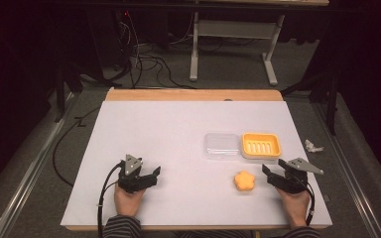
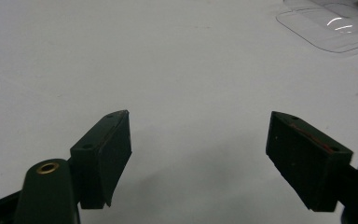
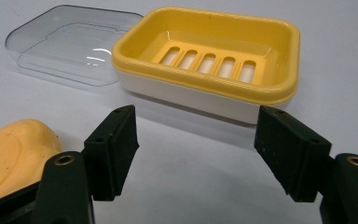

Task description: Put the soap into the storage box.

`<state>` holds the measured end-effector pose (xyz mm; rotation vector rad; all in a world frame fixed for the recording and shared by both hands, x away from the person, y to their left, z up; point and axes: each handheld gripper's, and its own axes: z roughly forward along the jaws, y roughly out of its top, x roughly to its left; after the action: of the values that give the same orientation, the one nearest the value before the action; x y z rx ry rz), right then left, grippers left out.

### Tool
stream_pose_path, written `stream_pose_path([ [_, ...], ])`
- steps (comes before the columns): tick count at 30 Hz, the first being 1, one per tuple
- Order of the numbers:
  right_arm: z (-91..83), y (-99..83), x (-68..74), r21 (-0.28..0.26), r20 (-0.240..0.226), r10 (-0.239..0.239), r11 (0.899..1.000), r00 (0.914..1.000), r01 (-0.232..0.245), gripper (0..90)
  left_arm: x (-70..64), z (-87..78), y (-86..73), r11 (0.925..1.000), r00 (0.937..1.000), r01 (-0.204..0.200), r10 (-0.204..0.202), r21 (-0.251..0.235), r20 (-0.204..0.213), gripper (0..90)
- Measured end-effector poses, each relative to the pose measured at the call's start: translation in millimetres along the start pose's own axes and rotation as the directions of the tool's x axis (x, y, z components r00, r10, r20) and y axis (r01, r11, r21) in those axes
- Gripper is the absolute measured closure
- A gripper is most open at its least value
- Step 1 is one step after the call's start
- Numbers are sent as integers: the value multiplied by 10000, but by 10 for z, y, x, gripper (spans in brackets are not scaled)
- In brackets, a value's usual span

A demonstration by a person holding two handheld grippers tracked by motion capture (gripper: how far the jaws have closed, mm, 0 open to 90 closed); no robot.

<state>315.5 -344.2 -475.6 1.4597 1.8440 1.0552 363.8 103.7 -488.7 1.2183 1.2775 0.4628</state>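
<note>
Sitting empty, yellow soap dish (image 3: 205,60), clear lid (image 3: 70,44) touching beside it

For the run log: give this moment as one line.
left gripper open, empty | right gripper open, near soap | soap dish empty | clear lid beside it

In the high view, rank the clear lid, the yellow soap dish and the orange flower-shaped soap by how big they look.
1. Yellow soap dish and clear lid: they look about alike, side by side at the same depth, so I won't rank one over the other.
2. Orange flower-shaped soap: clearly smallest, though it lies slightly nearer the camera.
</note>
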Motion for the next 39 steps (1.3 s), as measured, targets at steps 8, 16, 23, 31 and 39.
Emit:
stream_pose_path([
  [8, -16, -9, 1, -198, 198, 58, 9998, 9998, -54, 268, 1, -1, 1, 10000, 10000, 7, -7, -3, -1, 228],
  [16, -4, -4, -10, -81, 110, 120, 9999, 9999, -119, 230, -3, -5, -1, 10000, 10000, -13, 14, -29, 52, 228],
  [23, -32, -12, -91, -434, -331, 821, 9956, 9961, -835, 217, -3, -9, -1, 10000, 10000, -46, 46, -48, 71, 227],
  [31, -11, 1, -93, -170, -705, 801, 9965, 9943, -815, 260, -5, -7, 2, 10000, 9999, 42, -42, -52, 98, 226],
  [39, -22, 14, -106, -288, -690, 972, 9946, 9929, -993, 232, -2, -9, 2, 10000, 10000, 2, -2, -49, 81, 226],
])
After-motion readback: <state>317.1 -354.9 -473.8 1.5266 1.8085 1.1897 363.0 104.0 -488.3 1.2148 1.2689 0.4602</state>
